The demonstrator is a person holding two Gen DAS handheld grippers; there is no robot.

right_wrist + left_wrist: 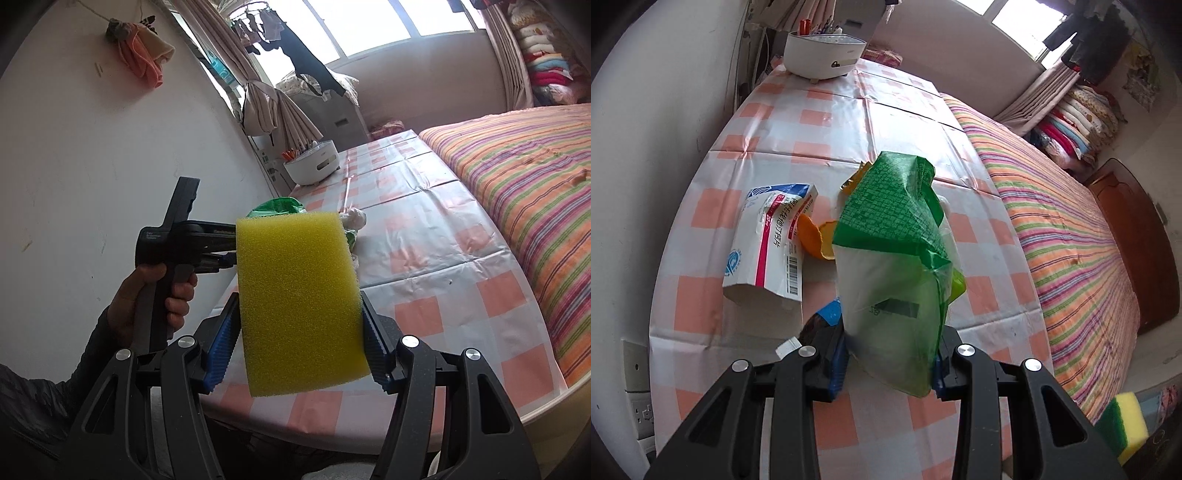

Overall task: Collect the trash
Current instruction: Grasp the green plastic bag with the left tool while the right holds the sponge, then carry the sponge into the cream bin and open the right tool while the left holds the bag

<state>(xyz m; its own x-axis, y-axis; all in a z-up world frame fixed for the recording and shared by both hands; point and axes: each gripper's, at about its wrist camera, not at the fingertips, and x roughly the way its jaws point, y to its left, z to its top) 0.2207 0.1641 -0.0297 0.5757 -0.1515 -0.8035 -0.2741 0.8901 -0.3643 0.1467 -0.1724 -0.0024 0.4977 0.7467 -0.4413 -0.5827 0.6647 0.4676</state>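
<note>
My left gripper (pixel 890 356) is shut on the lower end of a green and clear plastic bag (pixel 886 221), which stands up above the checked table (pixel 768 147). A white medicine box (pixel 768 243) and a piece of orange peel (pixel 816 236) lie on the cloth just left of the bag. My right gripper (pixel 299 325) is shut on a yellow sponge (pixel 295 295), gripped by its two sides; the sponge's green-backed edge (pixel 1123 424) shows at the lower right of the left wrist view. Behind the sponge lie the bag's green top (pixel 277 206) and a crumpled white tissue (pixel 354 218).
A white round appliance (pixel 823 55) stands at the table's far end by the wall. A striped bed (pixel 1071 229) runs along the table's right side. A white wall (pixel 646 166) with sockets (pixel 639 406) borders the left. A hand (pixel 147 295) holds the left gripper's handle.
</note>
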